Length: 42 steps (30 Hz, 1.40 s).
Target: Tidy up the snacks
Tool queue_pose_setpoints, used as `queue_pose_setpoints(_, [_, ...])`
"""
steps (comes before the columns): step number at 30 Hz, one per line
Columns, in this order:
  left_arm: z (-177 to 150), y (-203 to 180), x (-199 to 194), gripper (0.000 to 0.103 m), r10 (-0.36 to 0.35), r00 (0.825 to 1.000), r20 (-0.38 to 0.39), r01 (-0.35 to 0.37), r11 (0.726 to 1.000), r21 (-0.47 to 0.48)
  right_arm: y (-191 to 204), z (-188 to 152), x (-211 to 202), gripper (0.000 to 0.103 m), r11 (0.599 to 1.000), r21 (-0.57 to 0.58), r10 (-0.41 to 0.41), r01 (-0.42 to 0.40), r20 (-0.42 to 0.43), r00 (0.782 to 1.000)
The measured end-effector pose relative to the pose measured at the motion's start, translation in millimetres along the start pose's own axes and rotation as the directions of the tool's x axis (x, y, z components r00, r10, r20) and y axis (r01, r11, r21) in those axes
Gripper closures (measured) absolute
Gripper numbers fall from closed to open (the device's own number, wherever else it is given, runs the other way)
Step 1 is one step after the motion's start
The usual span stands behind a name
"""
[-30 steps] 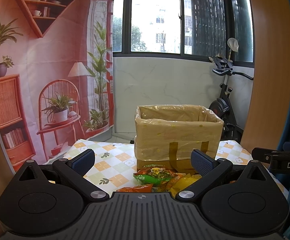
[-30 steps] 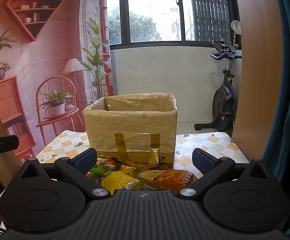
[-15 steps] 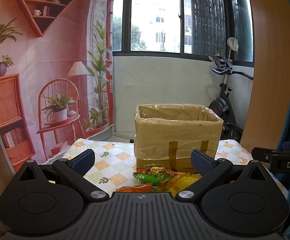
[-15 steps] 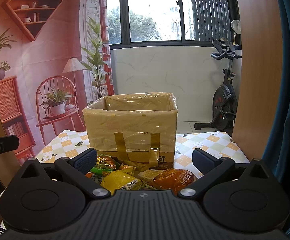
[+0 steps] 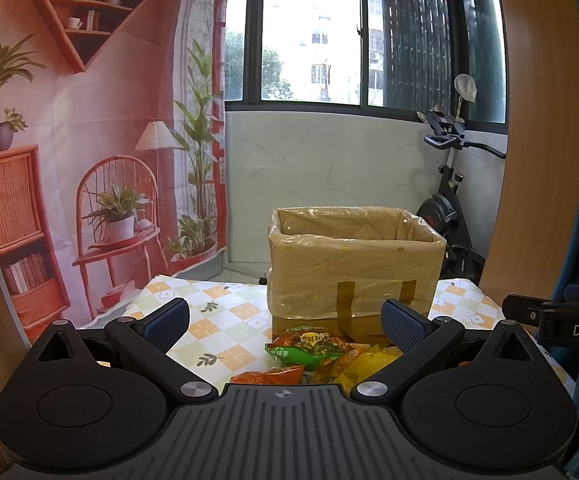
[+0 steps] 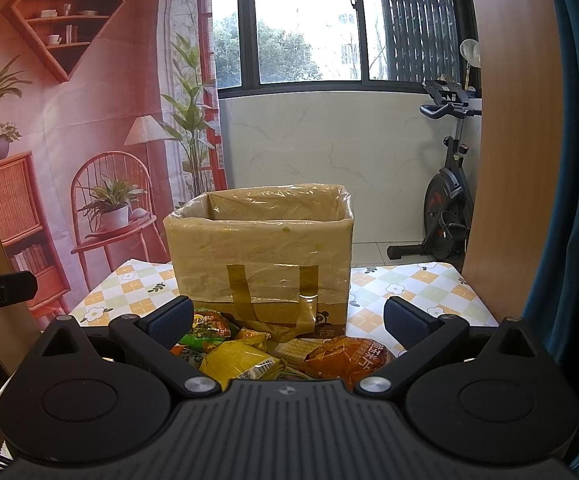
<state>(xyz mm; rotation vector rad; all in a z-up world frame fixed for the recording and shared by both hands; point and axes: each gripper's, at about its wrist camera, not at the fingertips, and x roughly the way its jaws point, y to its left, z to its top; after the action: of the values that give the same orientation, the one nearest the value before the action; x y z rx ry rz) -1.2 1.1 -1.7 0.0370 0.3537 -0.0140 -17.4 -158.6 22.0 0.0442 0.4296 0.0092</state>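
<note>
An open cardboard box (image 5: 353,268) lined with clear plastic stands on the checked tablecloth (image 5: 225,316); it also shows in the right wrist view (image 6: 261,256). A pile of snack packets lies in front of it: a green packet (image 5: 309,348), an orange packet (image 5: 267,376), a yellow packet (image 6: 241,362) and an orange-brown packet (image 6: 347,356). My left gripper (image 5: 285,320) is open and empty, above and short of the pile. My right gripper (image 6: 287,318) is open and empty, just before the packets.
A printed backdrop of shelves and plants (image 5: 89,140) hangs at the left. An exercise bike (image 6: 447,200) stands behind the table at the right, beside a wooden panel (image 6: 509,160). The other gripper's body (image 5: 557,320) shows at the right edge of the left wrist view.
</note>
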Motion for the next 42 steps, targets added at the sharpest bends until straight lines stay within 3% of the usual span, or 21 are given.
queue_pose_setpoints(18, [-0.3, 0.1, 2.5, 0.000, -0.004, 1.000, -0.020, 0.003, 1.000, -0.012, -0.1, 0.0, 0.3, 0.000, 1.000, -0.001, 0.001, -0.001, -0.001, 1.000])
queue_pose_setpoints(23, [2.5, 9.6, 10.2, 0.000, -0.006, 0.999, -0.041, 0.005, 1.000, -0.023, -7.7, 0.1, 1.0, 0.000, 1.000, 0.004, -0.009, 0.009, 0.032, 0.999])
queue_pose_setpoints(31, [5.9, 44.0, 47.3, 0.000, 0.160, 0.985, -0.071, -0.161, 0.987, -0.008, -49.0, 1.2, 23.0, 0.000, 0.996, 0.077, -0.044, 0.040, 0.046, 0.998])
queue_pose_setpoints(37, [4.7, 61.1, 67.6, 0.001, 0.166, 0.982, -0.087, -0.170, 0.985, -0.041, -65.8, -10.5, 46.1, 0.000, 0.996, 0.070, -0.053, 0.052, 0.013, 0.998])
queue_pose_setpoints(42, [-3.9, 59.9, 82.7, 0.001, 0.105, 0.991, -0.079, -0.110, 0.992, -0.057, -71.6, -23.1, 65.4, 0.001, 0.996, 0.062, -0.058, 0.060, -0.028, 0.998])
